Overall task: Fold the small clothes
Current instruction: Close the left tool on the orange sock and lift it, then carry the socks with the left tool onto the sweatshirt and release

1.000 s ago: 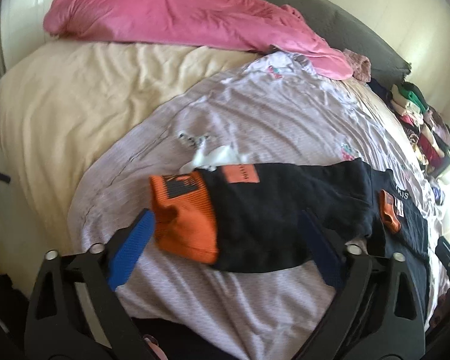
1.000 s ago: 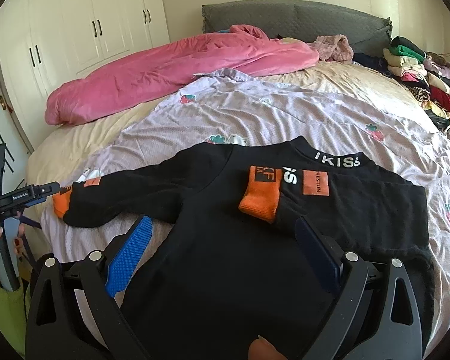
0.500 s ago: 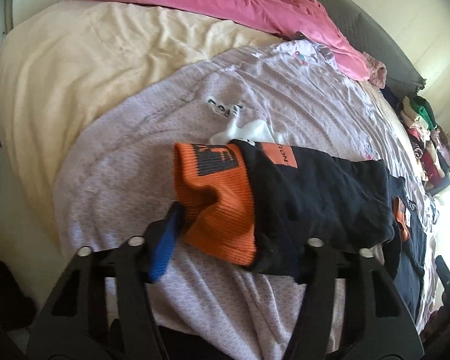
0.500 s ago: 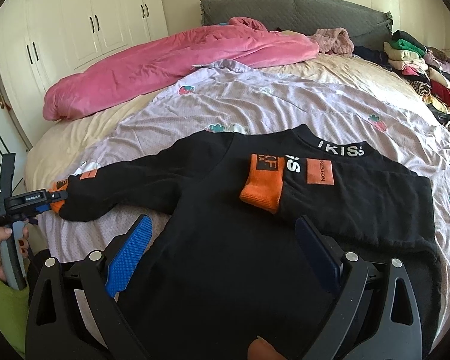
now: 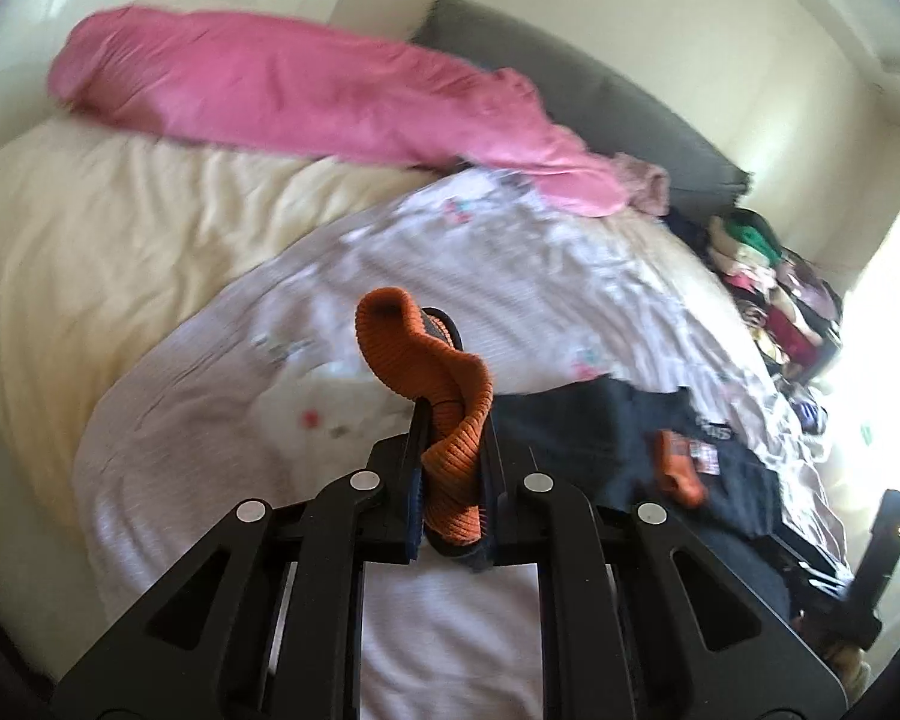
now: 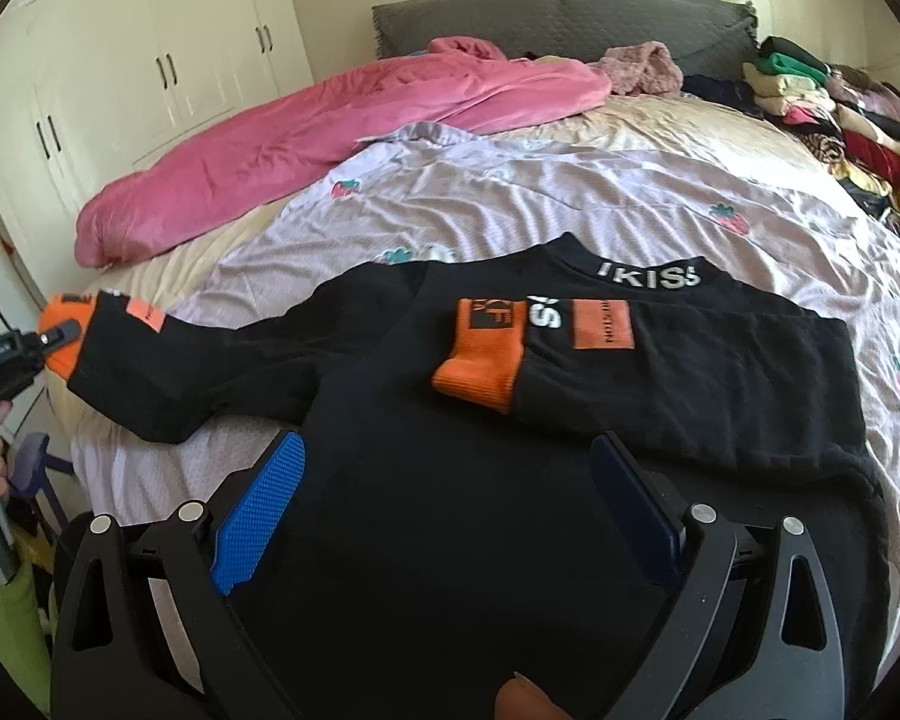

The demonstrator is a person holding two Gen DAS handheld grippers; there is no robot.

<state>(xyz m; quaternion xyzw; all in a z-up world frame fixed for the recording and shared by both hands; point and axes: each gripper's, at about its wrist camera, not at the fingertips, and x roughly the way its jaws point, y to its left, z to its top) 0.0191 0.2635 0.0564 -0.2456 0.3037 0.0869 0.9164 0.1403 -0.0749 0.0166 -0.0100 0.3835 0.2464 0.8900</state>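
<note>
1. Since half a second ago, my left gripper [image 5: 453,468] has closed on the orange cuff [image 5: 444,414] it was only straddling, and that cuff has come up off the bedding; the left view is now blurred.
2. In the left wrist view the ribbed cuff is pinched between the two fingers at the centre of the frame, its free end curling upward and showing a dark lining inside.
3. In the right wrist view the same cuff [image 6: 60,330] sits at the far left edge of the frame, with the left gripper [image 6: 48,339] clamped on it and the sleeve stretched out toward it.
4. The black sweatshirt [image 6: 450,468] lies flat across the lower middle of the right view, on the lilac sheet [image 6: 630,204] with strawberry prints.
5. Its other sleeve is folded across the chest, so the second orange cuff [image 6: 483,354] rests at the middle of the frame, beside an orange patch and white lettering; the collar reads "IKISS".
6. My right gripper [image 6: 444,510] is spread wide at the bottom of its frame, fingers either side of the sweatshirt's lower body, gripping nothing.
7. A pink duvet [image 6: 330,138] lies bunched across the upper left, and a stack of clothes [image 6: 840,114] sits at the upper right.
</note>
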